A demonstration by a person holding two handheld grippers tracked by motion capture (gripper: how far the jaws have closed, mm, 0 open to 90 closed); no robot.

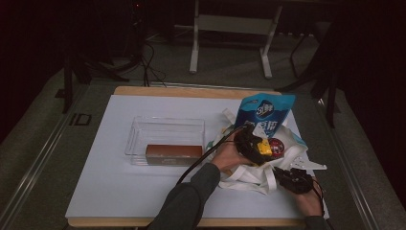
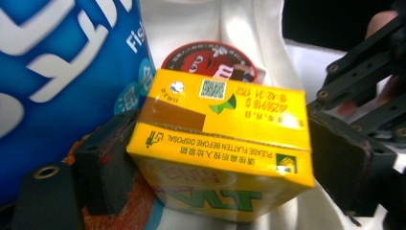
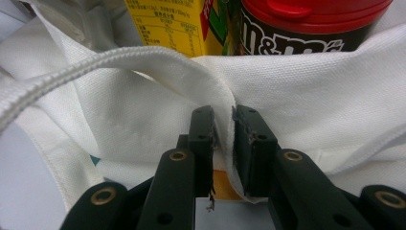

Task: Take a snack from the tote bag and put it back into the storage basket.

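Yellow cardboard drink carton (image 2: pixel 220 158), centre of the left gripper view, sits clamped between the left gripper's (image 2: pixel 220 167) pads inside the white canvas tote bag (image 1: pixel 249 175) at the high view's lower right; it looks light, stiff but crushable, best held across its flat sides. The right gripper (image 3: pixel 224 127) has its jaws pinched on the bag's soft rim. Counted: one carton, one red-lidded candy tub (image 3: pixel 306 24), one blue pouch (image 1: pixel 265 112), one brown box (image 1: pixel 173 153) in one clear tray (image 1: pixel 167 125).
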